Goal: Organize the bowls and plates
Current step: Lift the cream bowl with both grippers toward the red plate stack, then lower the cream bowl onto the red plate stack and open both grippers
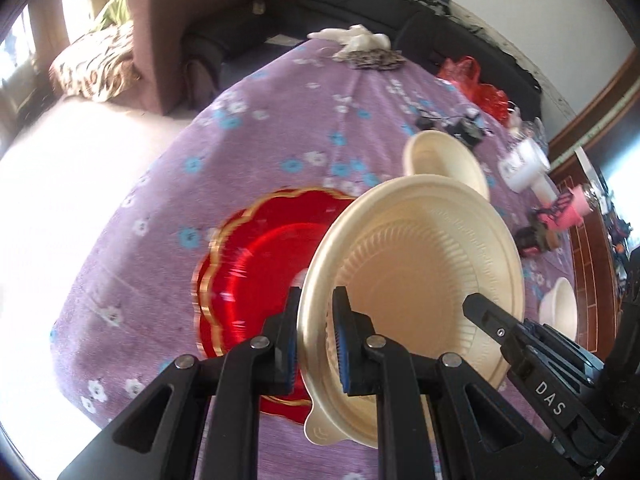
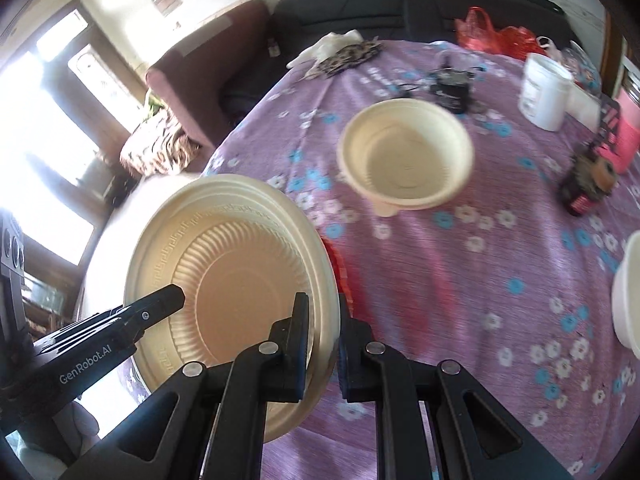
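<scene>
Left wrist view: left tongs (image 1: 317,334) pinch the cream plate's (image 1: 420,264) rim, the plate held tilted just above and right of the red plate (image 1: 256,264) on the surface.

Right wrist view: right tongs (image 2: 323,344) clamp the plate's opposite rim; a cream bowl (image 2: 406,160) sits beyond it.

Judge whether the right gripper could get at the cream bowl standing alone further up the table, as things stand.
Probably not yet: the right gripper is clamped on the cream plate's rim, shared with the left gripper. The path over the cloth to the bowl looks unobstructed.
</scene>
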Available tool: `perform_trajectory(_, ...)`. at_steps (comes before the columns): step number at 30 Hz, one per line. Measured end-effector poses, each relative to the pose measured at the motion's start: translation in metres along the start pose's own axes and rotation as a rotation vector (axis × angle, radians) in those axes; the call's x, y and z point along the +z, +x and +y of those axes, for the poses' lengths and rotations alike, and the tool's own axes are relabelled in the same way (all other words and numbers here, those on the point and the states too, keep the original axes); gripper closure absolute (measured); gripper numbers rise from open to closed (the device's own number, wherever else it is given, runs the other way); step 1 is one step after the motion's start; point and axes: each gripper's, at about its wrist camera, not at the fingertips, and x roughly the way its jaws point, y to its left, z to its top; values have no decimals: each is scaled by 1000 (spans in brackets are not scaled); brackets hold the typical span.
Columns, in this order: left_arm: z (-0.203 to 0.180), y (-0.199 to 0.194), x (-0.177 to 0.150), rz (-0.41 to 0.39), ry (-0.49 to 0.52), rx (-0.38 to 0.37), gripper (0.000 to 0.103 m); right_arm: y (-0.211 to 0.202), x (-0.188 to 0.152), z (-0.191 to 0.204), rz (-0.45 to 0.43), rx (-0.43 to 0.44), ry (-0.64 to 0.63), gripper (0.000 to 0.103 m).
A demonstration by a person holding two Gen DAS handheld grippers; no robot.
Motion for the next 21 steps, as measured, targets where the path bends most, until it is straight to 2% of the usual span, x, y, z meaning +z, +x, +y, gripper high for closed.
perform_trajectory(8,28,18,4,34,2,8,88,26,3,20,29,-33,-6,90)
perform_trajectory(17,37,33,7,83,19,4,88,35,0,30,36,-69,3,89)
perform_trajectory(21,39,34,8,92,13,-8,80,38,-1,31,42,-81,2,89)
